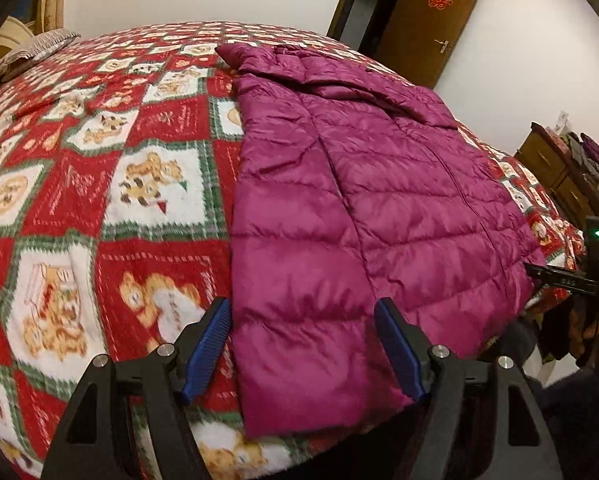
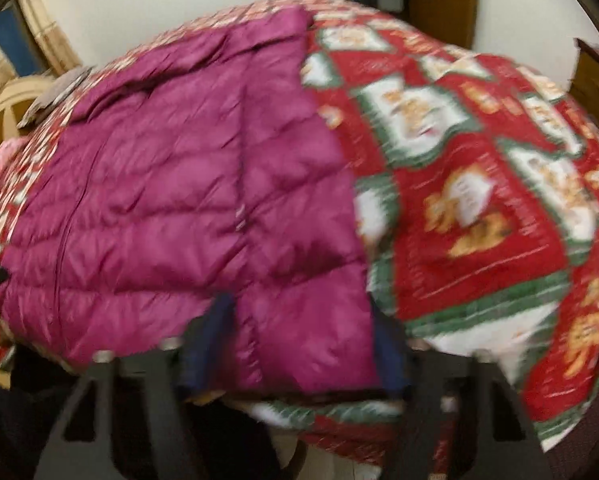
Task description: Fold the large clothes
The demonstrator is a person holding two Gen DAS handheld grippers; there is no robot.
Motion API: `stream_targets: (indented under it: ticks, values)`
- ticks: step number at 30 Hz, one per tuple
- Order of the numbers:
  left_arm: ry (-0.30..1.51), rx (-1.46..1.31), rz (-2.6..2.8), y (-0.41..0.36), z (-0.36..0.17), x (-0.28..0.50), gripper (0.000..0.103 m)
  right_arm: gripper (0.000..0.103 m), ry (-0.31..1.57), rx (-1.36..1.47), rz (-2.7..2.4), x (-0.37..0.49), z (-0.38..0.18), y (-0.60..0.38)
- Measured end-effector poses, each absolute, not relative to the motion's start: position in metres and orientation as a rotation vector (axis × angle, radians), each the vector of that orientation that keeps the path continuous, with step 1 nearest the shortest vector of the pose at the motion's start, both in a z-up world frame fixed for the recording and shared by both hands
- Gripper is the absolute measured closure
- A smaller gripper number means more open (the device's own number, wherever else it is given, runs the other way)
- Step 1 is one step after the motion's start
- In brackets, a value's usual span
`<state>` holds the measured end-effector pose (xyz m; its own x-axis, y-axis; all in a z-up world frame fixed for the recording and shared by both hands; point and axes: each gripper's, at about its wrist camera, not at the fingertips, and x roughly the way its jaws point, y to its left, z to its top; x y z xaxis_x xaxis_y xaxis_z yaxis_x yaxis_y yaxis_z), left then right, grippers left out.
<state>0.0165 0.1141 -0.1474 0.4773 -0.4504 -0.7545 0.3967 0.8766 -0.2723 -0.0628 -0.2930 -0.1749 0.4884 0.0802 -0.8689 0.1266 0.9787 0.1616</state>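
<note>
A magenta quilted down jacket (image 1: pixel 379 200) lies flat on a bed, hem towards me and collar at the far end. In the left wrist view my left gripper (image 1: pixel 303 316) is open over the jacket's near left hem corner. One blue pad (image 1: pixel 215 328) is at the jacket's left edge and the other rests over the cloth. The right wrist view is blurred. There my right gripper (image 2: pixel 301 320) stands open, its fingers either side of the jacket's (image 2: pixel 159 180) near right hem corner, whose cloth lies flat between them. That right gripper (image 1: pixel 571 280) also shows at the left view's right edge.
A red, green and white bear-print blanket (image 1: pixel 99 180) covers the bed (image 2: pixel 479 200). A grey pillow (image 1: pixel 31 52) lies at the far left corner. A brown door (image 1: pixel 431 20) stands open behind the bed. A wooden dresser (image 1: pixel 559 172) with clutter is at the right.
</note>
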Motion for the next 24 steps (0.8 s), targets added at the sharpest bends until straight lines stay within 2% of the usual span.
stream_targets:
  ticks: [2, 3, 4, 5, 6, 7, 10, 15, 24]
  values:
    - [0.926, -0.065, -0.517, 0.113, -0.148, 0.014, 0.029, 0.048, 1.051, 0.214, -0.028, -0.066, -0.175, -0.292]
    - [0.923, -0.067, -0.517, 0.112, -0.148, 0.013, 0.035, 0.051, 1.047, 0.224, -0.026, -0.066, -0.175, -0.293]
    - [0.923, -0.068, -0.523, 0.111, -0.148, 0.014, 0.051, 0.058, 1.044, 0.234, -0.024, -0.067, -0.175, -0.294]
    - [0.927, -0.073, -0.536, 0.111, -0.147, 0.015, 0.061, 0.063, 1.040, 0.247, -0.014, -0.068, -0.174, -0.294]
    - [0.941, -0.095, -0.556, 0.112, -0.148, 0.016, 0.077, 0.073, 1.037, 0.252, -0.002, -0.069, -0.173, -0.294]
    - [0.952, -0.118, -0.572, 0.112, -0.149, 0.018, 0.083, 0.079, 1.034, 0.248, 0.004, -0.072, -0.172, -0.291]
    - [0.946, -0.147, -0.600, 0.111, -0.146, 0.016, 0.093, 0.085, 1.026, 0.237, 0.010, -0.074, -0.166, -0.286]
    - [0.859, -0.161, -0.635, 0.110, -0.119, 0.009, 0.098, 0.089, 0.951, 0.421, 0.066, -0.085, -0.145, -0.304]
    - [0.736, -0.159, -0.717, 0.112, -0.084, -0.009, 0.100, 0.090, 0.814, 0.510, 0.157, -0.107, -0.100, -0.304]
